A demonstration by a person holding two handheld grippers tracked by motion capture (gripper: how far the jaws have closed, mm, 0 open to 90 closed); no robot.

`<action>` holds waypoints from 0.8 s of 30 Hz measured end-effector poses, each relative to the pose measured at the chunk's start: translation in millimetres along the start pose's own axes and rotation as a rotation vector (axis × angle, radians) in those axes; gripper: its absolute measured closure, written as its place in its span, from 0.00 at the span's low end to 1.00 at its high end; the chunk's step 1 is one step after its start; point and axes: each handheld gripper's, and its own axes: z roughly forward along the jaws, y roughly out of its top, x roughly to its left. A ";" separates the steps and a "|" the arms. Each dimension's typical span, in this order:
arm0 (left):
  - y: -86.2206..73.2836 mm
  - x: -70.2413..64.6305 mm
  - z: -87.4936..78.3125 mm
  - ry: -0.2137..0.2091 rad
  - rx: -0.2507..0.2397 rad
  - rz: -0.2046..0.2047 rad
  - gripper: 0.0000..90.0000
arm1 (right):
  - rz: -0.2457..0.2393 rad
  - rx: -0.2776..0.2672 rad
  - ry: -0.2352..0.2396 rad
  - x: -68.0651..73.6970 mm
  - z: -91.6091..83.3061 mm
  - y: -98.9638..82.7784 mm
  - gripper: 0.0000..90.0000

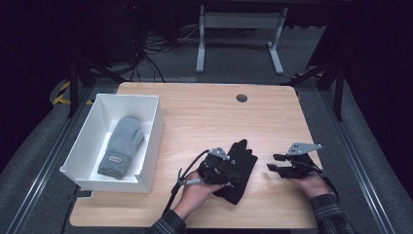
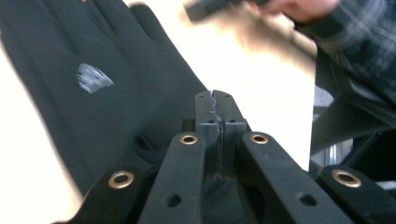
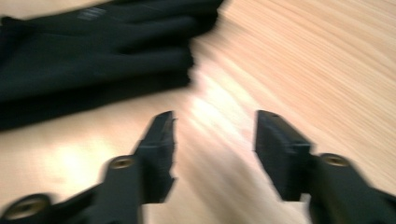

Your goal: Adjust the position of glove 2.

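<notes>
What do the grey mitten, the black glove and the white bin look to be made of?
Grey mitten: looks like a soft knit, wool or acrylic, with a fuzzy matte surface and a small sewn label at the cuff.
Black glove: thin, smooth fabric, matte, with a small pale printed mark in the left gripper view; probably synthetic.
White bin: rigid with thin straight walls, likely plastic or coated board.

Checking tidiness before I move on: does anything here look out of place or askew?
The black glove lies loose on the table, rumpled under the shut left gripper, while the grey mitten sits inside the white box.
</notes>
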 end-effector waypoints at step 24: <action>-21.2 14.6 -18.4 0.181 0.133 0.043 1.00 | 0.052 0.013 -0.101 -17.0 9.3 -14.5 0.20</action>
